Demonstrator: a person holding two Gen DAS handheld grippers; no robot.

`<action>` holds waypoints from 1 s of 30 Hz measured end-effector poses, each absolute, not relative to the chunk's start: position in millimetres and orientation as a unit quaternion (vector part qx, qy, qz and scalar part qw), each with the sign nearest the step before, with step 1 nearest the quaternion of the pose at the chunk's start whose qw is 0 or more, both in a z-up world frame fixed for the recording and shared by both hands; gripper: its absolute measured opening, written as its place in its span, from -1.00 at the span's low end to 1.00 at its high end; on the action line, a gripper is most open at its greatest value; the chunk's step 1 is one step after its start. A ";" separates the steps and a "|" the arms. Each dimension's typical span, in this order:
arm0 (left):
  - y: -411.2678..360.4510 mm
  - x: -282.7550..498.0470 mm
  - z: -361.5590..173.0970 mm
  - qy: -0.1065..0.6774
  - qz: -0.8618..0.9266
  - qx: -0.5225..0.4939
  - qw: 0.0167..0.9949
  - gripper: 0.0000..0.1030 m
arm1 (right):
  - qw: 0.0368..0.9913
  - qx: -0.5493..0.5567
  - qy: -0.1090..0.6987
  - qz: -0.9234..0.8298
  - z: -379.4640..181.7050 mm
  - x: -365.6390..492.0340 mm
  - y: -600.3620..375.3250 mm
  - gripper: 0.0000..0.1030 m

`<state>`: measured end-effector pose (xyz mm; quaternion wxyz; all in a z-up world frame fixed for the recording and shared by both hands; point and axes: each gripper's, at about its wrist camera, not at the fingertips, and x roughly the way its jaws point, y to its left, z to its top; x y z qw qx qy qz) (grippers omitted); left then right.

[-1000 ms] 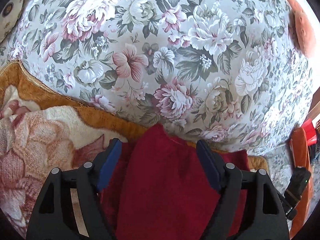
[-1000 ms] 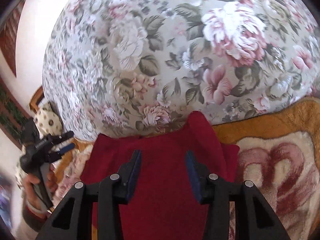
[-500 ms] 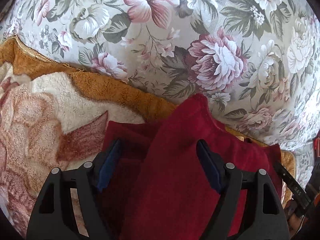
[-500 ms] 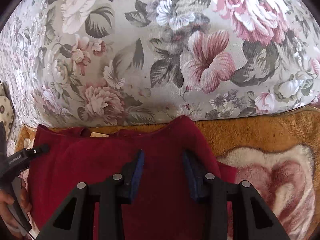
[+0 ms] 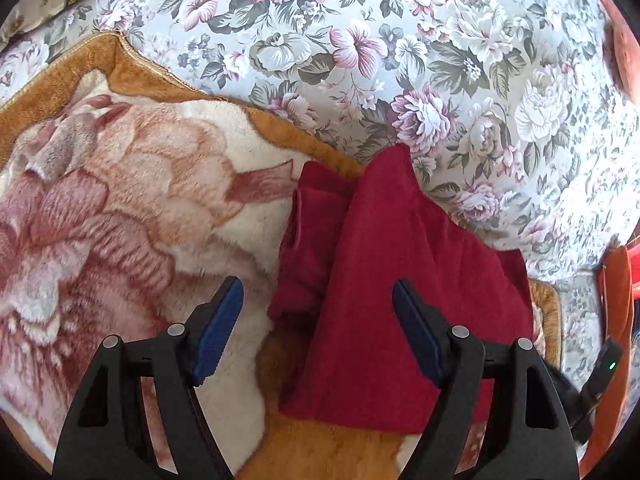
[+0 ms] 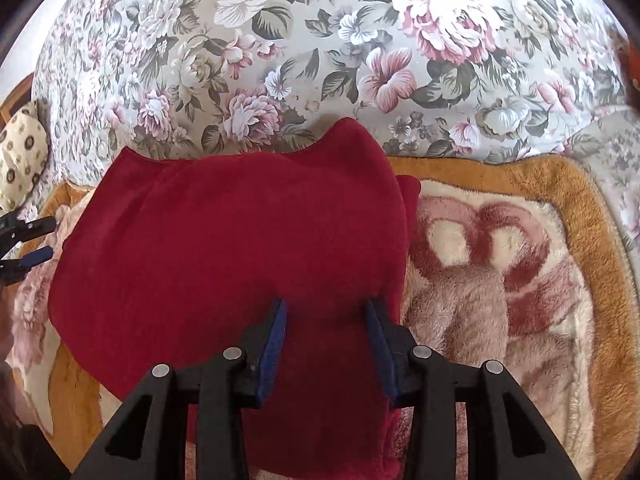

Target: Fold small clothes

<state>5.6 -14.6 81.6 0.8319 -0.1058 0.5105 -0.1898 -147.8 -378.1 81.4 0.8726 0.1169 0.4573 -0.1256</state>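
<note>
A dark red fleece garment (image 5: 384, 272) lies folded on a plush orange and cream blanket (image 5: 120, 208); it also shows in the right wrist view (image 6: 240, 248). My left gripper (image 5: 318, 312) is open and empty, hovering over the garment's left part, its fingers clear of the cloth. My right gripper (image 6: 326, 320) is open and empty, above the garment's near right part. The left gripper's tips also show at the left edge of the right wrist view (image 6: 28, 240).
A floral bedspread (image 5: 400, 60) covers the bed behind the blanket. A spotted pillow (image 6: 20, 156) lies at far left. An orange cushion (image 5: 618, 52) sits at far right, and orange and red items (image 5: 616, 300) lie at the right edge.
Both grippers have pulled back and risen from the garment, which now lies flat and folded on the blanket. More of the blanket is in view.
</note>
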 end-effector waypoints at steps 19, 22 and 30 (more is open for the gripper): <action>-4.5 -13.0 37.6 0.529 -0.194 -0.103 0.820 0.51 | 0.829 0.134 0.543 0.020 57.7 94.1 -177.6 -0.23; -0.6 -6.7 39.3 0.533 -0.200 -0.113 0.814 0.51 | 0.844 0.102 0.527 0.007 54.3 99.1 -173.7 -0.88; 15.7 -0.6 42.7 0.530 -0.190 -0.131 0.816 0.51 | 0.857 0.131 0.496 0.049 55.8 103.6 -159.3 -0.88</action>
